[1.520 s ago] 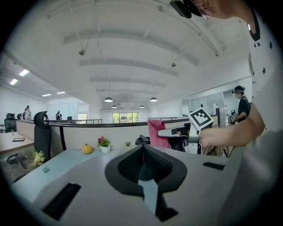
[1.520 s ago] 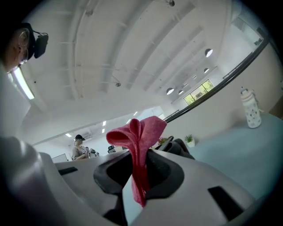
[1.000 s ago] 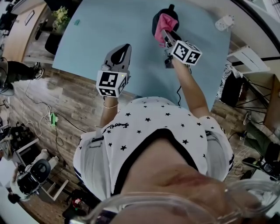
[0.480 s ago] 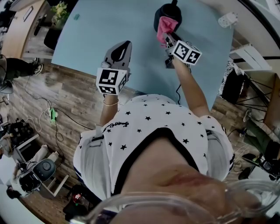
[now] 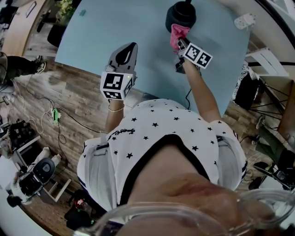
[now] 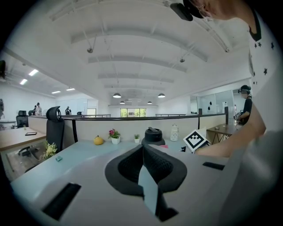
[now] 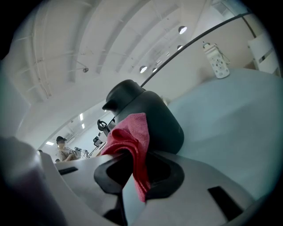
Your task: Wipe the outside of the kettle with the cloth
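A black kettle (image 5: 181, 14) stands at the far side of the light blue table (image 5: 138, 23). My right gripper (image 5: 179, 43) is shut on a pink cloth (image 5: 177, 33) and presses it against the kettle's near side. In the right gripper view the cloth (image 7: 129, 140) bunches between the jaws and lies against the kettle's dark body (image 7: 154, 117). My left gripper (image 5: 127, 51) hovers over the table to the left, apart from the kettle, its jaws shut on nothing. The left gripper view shows the kettle (image 6: 153, 135) ahead of that gripper (image 6: 142, 148).
A white power strip (image 5: 244, 21) lies at the table's far right corner. A small green object (image 5: 81, 12) sits at the far left. A yellow fruit (image 6: 98, 141), a flower pot (image 6: 115, 137) and a white bottle (image 6: 174, 132) line the back edge. An office chair (image 6: 55, 129) stands left.
The right gripper has drawn the pink cloth from the kettle's upper front down to its near side. The left gripper has stayed in place.
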